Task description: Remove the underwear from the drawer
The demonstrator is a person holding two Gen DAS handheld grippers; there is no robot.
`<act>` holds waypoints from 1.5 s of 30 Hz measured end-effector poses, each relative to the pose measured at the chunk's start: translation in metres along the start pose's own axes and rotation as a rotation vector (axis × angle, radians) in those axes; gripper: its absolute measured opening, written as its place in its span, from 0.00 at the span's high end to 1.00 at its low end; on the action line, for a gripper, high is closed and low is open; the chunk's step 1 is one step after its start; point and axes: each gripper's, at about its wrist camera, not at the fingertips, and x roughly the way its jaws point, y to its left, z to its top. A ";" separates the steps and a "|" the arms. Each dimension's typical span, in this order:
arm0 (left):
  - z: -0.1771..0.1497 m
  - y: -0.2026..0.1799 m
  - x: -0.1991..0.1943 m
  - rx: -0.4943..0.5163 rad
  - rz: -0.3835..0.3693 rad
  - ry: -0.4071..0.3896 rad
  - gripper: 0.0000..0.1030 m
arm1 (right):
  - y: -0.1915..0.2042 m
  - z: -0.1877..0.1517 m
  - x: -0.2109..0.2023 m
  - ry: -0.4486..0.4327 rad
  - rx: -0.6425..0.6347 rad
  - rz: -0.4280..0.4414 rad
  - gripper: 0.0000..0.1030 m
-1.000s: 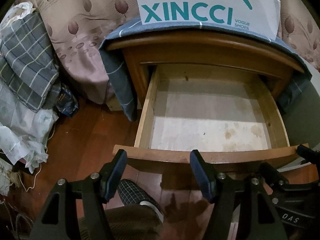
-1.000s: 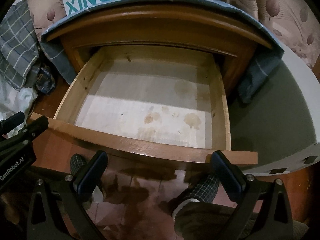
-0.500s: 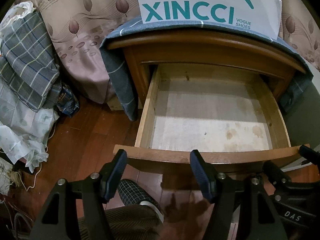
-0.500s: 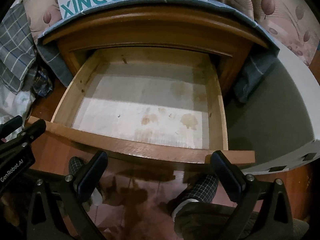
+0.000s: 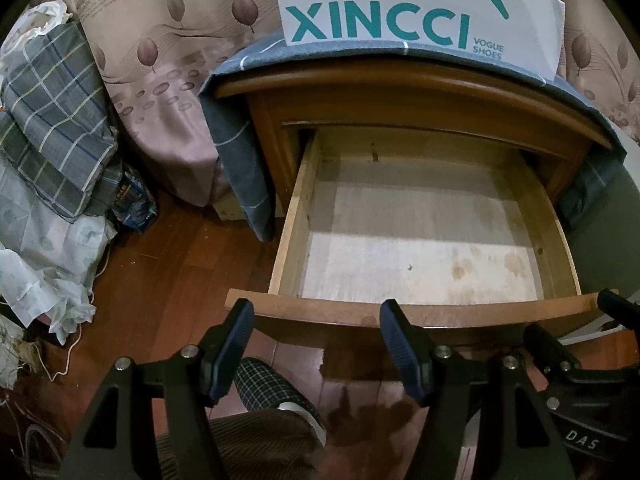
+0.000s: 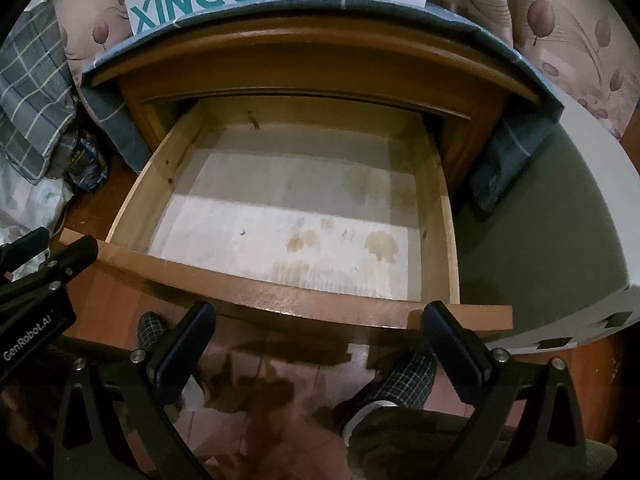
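The wooden drawer (image 5: 294,220) of the nightstand is pulled out. Its pale, stained bottom (image 6: 280,216) lies bare, and no underwear shows in either view. My left gripper (image 5: 316,312) hovers open just in front of the drawer's front board, with nothing between its fingers. My right gripper (image 6: 320,316) is open wider over the same front board (image 6: 280,294), also holding nothing. Each gripper shows at the edge of the other's view: the right gripper (image 5: 580,344) and the left gripper (image 6: 44,264).
A white XINCCI shoe box (image 5: 420,8) stands on the nightstand over a blue cloth (image 5: 236,140). Plaid bedding (image 5: 52,120) and bags are piled at the left. A grey-and-white box (image 6: 560,220) sits to the right. The person's plaid slippers (image 6: 404,380) rest on the wooden floor below.
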 end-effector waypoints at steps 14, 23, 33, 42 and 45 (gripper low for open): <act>-0.003 0.000 0.004 0.002 0.001 0.010 0.35 | 0.002 -0.001 0.002 0.001 -0.008 0.003 0.00; -0.003 0.000 0.004 0.003 0.001 0.009 0.35 | 0.003 0.001 0.004 0.007 -0.016 0.004 0.00; -0.003 0.001 0.004 0.003 0.000 0.008 0.35 | 0.003 0.002 0.004 0.007 -0.018 0.004 0.00; -0.004 0.000 0.004 0.007 0.003 0.012 0.35 | 0.002 0.002 0.005 0.010 -0.017 0.005 0.00; -0.004 -0.001 0.005 0.006 0.001 0.011 0.35 | 0.002 0.002 0.005 0.007 -0.021 0.001 0.00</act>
